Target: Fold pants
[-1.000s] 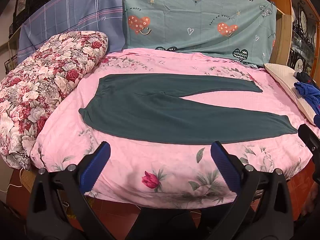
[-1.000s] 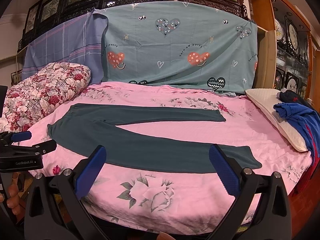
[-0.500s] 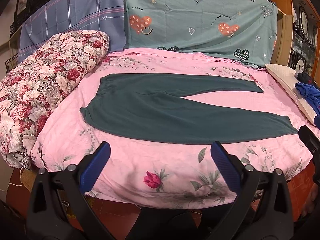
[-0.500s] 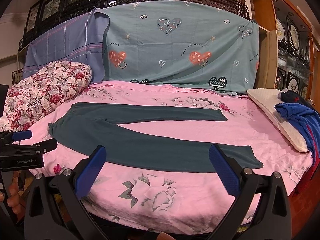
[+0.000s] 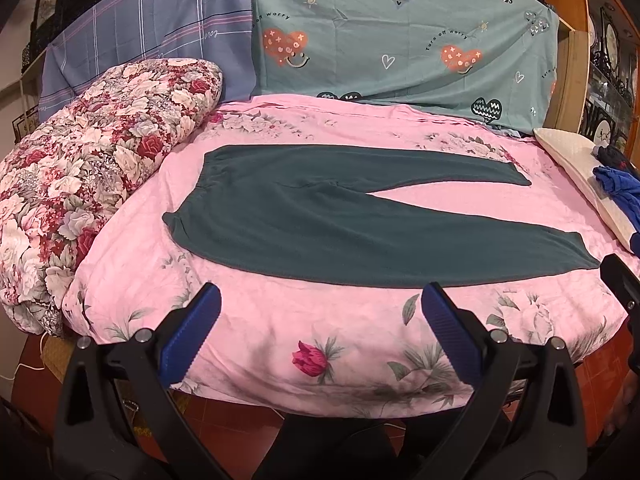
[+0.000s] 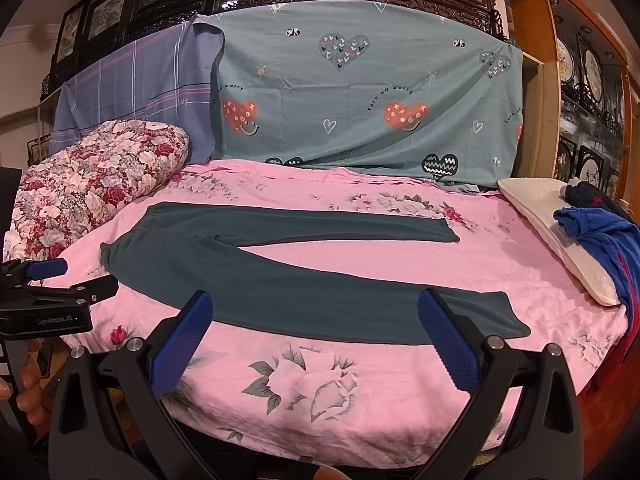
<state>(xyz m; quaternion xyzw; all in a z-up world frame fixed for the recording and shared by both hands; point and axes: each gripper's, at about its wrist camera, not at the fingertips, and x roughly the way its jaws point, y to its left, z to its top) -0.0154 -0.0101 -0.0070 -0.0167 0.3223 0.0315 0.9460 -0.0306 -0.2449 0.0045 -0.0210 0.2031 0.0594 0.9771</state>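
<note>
Dark green pants [image 5: 320, 220] lie flat on the pink floral bed sheet [image 5: 320, 340], waistband to the left, the two legs spread apart in a V toward the right. They also show in the right wrist view [image 6: 280, 280]. My left gripper [image 5: 320, 320] is open and empty, above the bed's front edge, short of the near leg. My right gripper [image 6: 316, 328] is open and empty, above the front edge by the near leg's cuff end. The left gripper also shows at the left of the right wrist view [image 6: 52, 280].
A rolled floral quilt [image 5: 92, 168] lies at the bed's left end. A cream pillow [image 6: 560, 240] with blue clothes [image 6: 600, 240] on it lies at the right end. Teal and purple sheets [image 5: 400, 40] hang behind the bed. Red floor tiles [image 5: 240, 412] lie below.
Both grippers have drifted slightly toward the bed and stay open. The pants have not moved.
</note>
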